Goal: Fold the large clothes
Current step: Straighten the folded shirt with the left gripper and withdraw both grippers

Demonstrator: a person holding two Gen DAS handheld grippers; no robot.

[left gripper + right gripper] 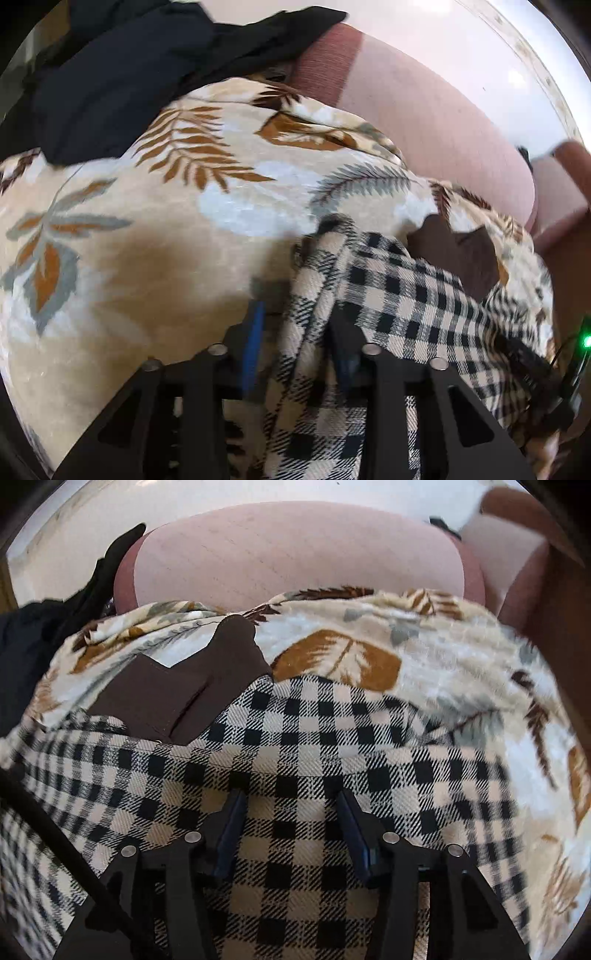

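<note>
Checked garment (373, 295) bunched lengthwise between left gripper (295, 325) pads, grip unclear | right gripper (291, 808) parted above its flat panel

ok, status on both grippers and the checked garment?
Left gripper fingers around a bunched fold of checked garment. Right gripper open above it. Black clothes lie clear.

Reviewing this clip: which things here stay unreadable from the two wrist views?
- Checked garment: type and full outline, cut off by both frames' lower edges.
- Left hand-held gripper: whether its pads pinch the bunched fold, which covers the right finger.
- Black clothing: item unclear, clipped at left view's corner.
- Right edge, right view: motion-blurred.
</note>
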